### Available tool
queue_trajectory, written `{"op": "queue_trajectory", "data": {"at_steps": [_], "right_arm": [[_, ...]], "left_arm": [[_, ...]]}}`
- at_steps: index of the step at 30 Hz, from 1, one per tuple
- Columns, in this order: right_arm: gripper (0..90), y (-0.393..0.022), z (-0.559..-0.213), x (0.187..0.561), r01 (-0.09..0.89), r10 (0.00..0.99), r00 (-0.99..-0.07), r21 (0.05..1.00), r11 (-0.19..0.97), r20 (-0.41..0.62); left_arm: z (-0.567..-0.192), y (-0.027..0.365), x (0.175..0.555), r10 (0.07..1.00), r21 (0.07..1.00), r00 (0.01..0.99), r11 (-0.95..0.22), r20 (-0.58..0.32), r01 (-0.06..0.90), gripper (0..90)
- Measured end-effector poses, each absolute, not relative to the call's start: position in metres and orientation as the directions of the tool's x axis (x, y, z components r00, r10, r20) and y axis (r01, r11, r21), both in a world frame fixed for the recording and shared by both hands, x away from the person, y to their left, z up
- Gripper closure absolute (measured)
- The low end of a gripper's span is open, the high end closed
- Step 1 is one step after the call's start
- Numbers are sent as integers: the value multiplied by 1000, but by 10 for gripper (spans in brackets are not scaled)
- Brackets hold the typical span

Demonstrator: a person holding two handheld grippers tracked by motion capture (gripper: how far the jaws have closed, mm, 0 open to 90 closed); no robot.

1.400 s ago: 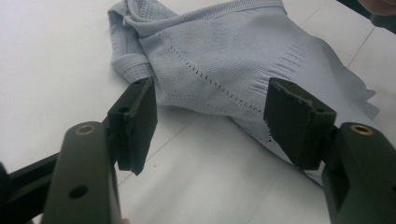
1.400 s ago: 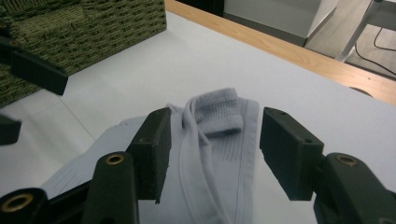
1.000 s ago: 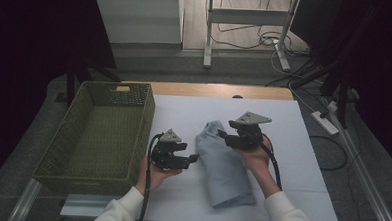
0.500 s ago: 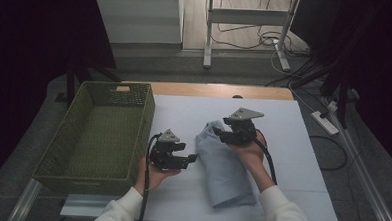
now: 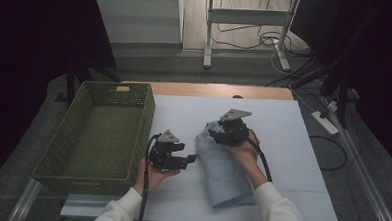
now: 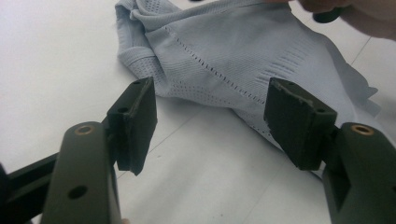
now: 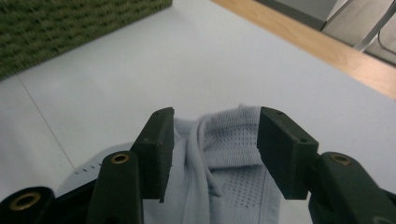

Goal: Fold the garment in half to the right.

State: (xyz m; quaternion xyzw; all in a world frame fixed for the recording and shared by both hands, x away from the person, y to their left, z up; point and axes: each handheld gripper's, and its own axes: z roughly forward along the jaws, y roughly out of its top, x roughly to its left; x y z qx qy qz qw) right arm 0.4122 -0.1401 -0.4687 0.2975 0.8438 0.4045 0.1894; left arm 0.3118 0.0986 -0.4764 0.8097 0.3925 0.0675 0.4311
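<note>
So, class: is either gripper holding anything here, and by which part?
Nothing is held. The left gripper stands open beside the grey garment; the right gripper, jaws just closing, straddles its far bunched end without pressing on it.

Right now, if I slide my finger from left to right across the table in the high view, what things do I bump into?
Green basket → left gripper → light blue cloth, with the right gripper over its far end → bare white tabletop.
</note>
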Motion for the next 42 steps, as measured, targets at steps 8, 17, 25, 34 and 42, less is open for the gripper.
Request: {"op": "queue_trajectory", "data": {"at_steps": [8, 17, 25, 34, 42], "right_arm": [[517, -142, -479, 419, 379, 656, -751, 763, 523, -76], [570, -142, -488, 423, 399, 634, -769, 715, 575, -81], [744, -141, -492, 424, 423, 617, -785, 678, 601, -57], [859, -144, -484, 420, 407, 603, -796, 688, 601, -56], [858, -164, -476, 418, 418, 631, -775, 726, 546, -28]], "left_arm": [[-477, 100, 312, 694, 755, 681, -312, -233, 576, 347], [-477, 101, 312, 695, 758, 681, -311, -231, 574, 347], [-478, 102, 313, 697, 756, 678, -310, -232, 577, 343], [-477, 102, 313, 697, 756, 680, -312, -229, 575, 343], [-475, 102, 312, 696, 761, 680, -308, -228, 571, 343]]}}
